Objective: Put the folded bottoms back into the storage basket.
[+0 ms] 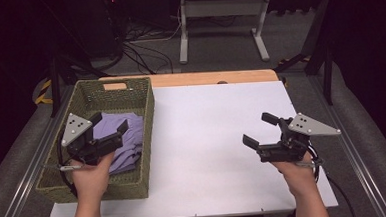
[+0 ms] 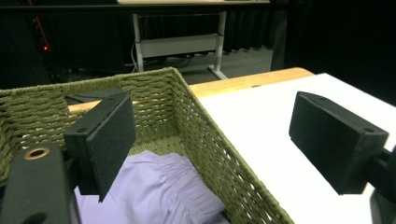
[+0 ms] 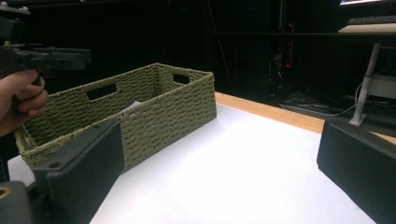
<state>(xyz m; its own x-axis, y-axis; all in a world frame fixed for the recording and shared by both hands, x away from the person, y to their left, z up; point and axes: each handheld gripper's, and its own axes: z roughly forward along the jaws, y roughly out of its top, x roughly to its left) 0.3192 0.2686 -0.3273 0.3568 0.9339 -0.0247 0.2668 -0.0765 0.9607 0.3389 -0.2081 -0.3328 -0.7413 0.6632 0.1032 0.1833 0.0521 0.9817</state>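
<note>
A woven olive-green basket (image 1: 144, 183) stands at the left of the table, with a folded lavender cloth (image 1: 132, 137) lying inside it. My left gripper (image 1: 109, 122) hovers over the basket above the cloth, its jaws open with nothing between them. In the left gripper view, the basket's wall (image 2: 224, 154) and the cloth (image 2: 159, 186) lie below the open left gripper (image 2: 210, 135). My right gripper (image 1: 258, 129) is held open over the white surface at the right, holding nothing. In the right gripper view, the open right gripper (image 3: 219, 168) faces the basket (image 3: 154, 112).
A white sheet (image 1: 207, 138) covers the tabletop, with a wooden strip (image 1: 204, 79) along the far edge. Beyond the table are a white desk frame (image 1: 221, 17) and cables on the floor. Metal rails run along both sides of the table.
</note>
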